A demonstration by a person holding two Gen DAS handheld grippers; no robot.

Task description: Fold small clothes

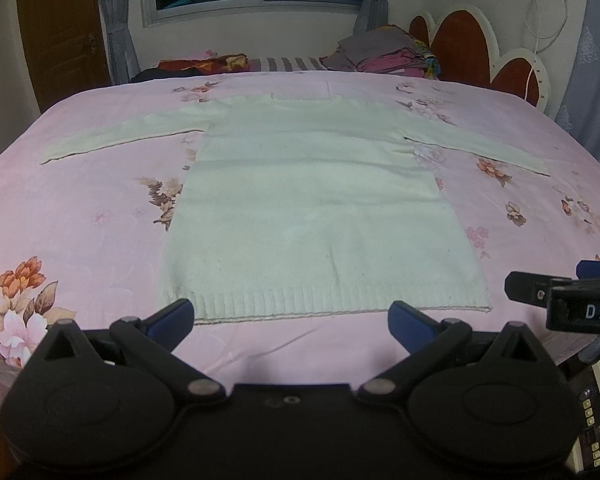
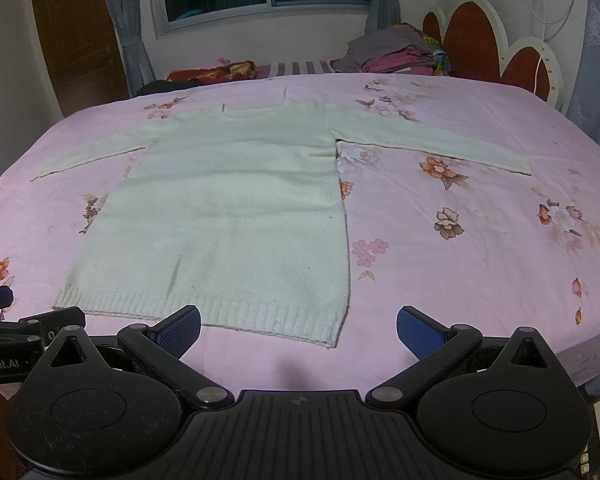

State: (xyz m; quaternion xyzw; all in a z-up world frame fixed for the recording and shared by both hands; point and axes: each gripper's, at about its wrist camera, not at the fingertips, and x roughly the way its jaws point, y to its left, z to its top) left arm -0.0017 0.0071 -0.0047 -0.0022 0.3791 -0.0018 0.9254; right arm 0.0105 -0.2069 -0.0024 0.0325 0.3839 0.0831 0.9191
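A cream knit sweater (image 1: pixel 312 200) lies flat on the bed with both sleeves spread out to the sides and its ribbed hem nearest me. It also shows in the right wrist view (image 2: pixel 228 216). My left gripper (image 1: pixel 292 322) is open and empty, just short of the hem. My right gripper (image 2: pixel 298 332) is open and empty, by the hem's right corner. The right gripper's body shows at the right edge of the left wrist view (image 1: pixel 560 296). The left gripper's body shows at the left edge of the right wrist view (image 2: pixel 24 332).
The pink floral bedsheet (image 1: pixel 80 208) covers the bed. A pile of folded clothes (image 1: pixel 384 58) lies at the far right, by the red and white headboard (image 1: pixel 472 44). Dark and red garments (image 1: pixel 204 65) lie at the far edge. A window and a wooden door stand behind.
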